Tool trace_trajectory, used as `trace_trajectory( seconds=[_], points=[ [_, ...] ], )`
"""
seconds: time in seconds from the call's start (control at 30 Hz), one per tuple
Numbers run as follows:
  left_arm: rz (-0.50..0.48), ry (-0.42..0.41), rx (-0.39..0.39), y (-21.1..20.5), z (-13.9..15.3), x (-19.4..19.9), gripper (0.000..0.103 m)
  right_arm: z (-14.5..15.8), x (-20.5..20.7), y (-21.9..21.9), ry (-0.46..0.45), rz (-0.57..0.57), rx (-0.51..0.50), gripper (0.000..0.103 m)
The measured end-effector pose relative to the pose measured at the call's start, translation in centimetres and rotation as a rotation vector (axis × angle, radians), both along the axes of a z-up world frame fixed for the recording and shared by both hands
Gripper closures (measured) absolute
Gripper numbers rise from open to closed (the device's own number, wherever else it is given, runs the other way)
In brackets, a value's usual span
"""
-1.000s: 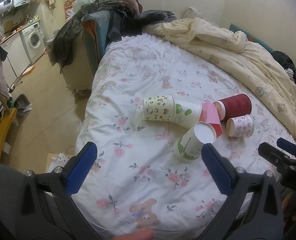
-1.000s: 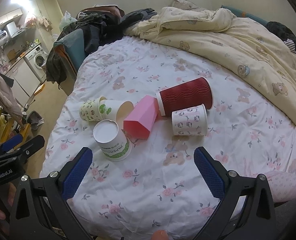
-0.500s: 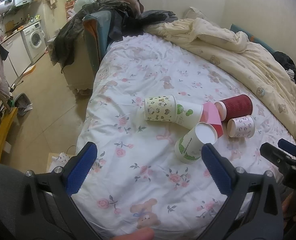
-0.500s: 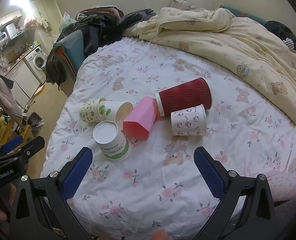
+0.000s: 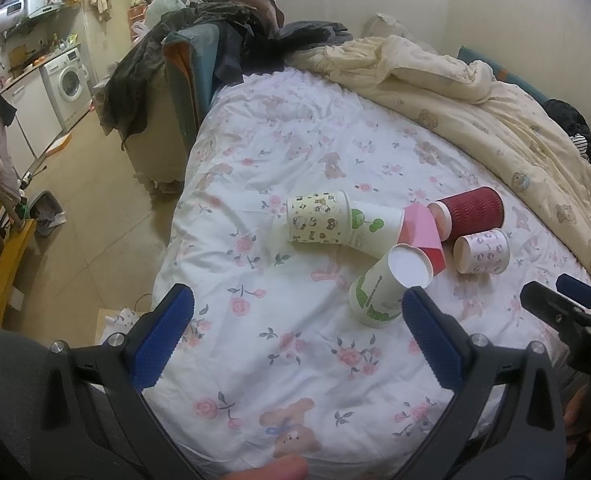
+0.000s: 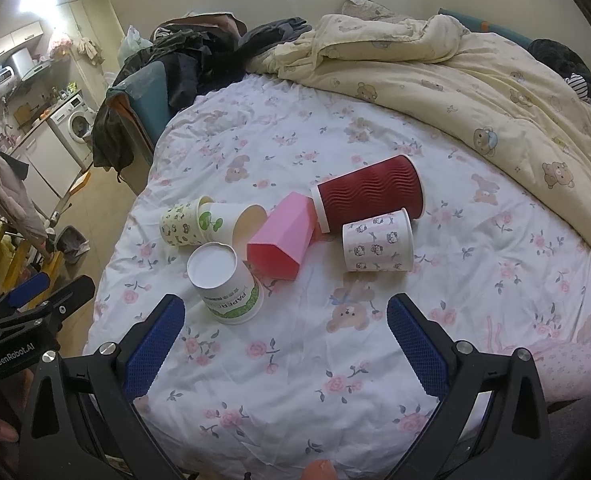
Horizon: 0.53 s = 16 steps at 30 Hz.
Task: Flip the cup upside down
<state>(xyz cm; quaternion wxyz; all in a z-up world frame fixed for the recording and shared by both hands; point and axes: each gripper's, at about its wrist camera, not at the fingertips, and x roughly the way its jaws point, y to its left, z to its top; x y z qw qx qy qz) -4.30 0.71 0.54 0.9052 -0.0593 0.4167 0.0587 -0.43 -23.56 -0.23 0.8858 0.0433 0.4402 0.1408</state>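
Observation:
Several cups sit in a cluster on the floral bed sheet (image 6: 295, 360). A white-and-green paper cup (image 6: 225, 286) (image 5: 389, 284) stands upside down. A pink angular cup (image 6: 281, 234) (image 5: 421, 230), a dark red ribbed cup (image 6: 369, 192) (image 5: 469, 212), a white cup with pink prints (image 6: 377, 246) (image 5: 481, 250), and a cartoon cup (image 5: 317, 218) (image 6: 177, 226) nested with a green-sprout cup (image 5: 373, 228) lie on their sides. My left gripper (image 5: 295, 336) and right gripper (image 6: 285, 338) are open, empty, near the bed's front edge, short of the cups.
A cream quilt (image 6: 475, 80) is bunched at the back and right of the bed. Dark clothes over a chair (image 5: 199, 60) stand at the bed's far left. The floor and a washing machine (image 5: 69, 82) lie to the left.
Both views have shifted very slightly; the cups have not moved and both grippers stay open.

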Motion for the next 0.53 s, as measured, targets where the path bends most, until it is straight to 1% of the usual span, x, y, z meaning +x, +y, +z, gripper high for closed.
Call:
trace_trajectory(
  seconds=[0.13,0.2,0.3,0.4,0.47,0.53],
  points=[
    [-0.001,0.000,0.018,0.28,0.01,0.02,0.000,0.09,0.03,0.11,0.004,-0.005,-0.004,0.000],
    [-0.002,0.010,0.012,0.16,-0.09,0.01,0.000,0.09,0.01,0.15,0.005,-0.004,-0.006,0.000],
    [-0.006,0.017,-0.001,0.39,-0.12,-0.16,0.000,0.20,-0.17,0.52,-0.023,0.003,-0.056,0.000],
    [-0.001,0.007,0.017,0.48,-0.03,-0.12,0.000,-0.07,0.06,0.22,-0.005,-0.002,-0.024,0.000],
    [-0.002,0.008,0.009,0.39,-0.10,-0.05,0.000,-0.16,0.01,0.10,0.003,-0.013,-0.016,0.000],
    [-0.009,-0.003,-0.007,0.40,0.12,-0.17,0.000,0.10,-0.09,0.24,-0.009,-0.007,-0.008,0.000]
  ],
)
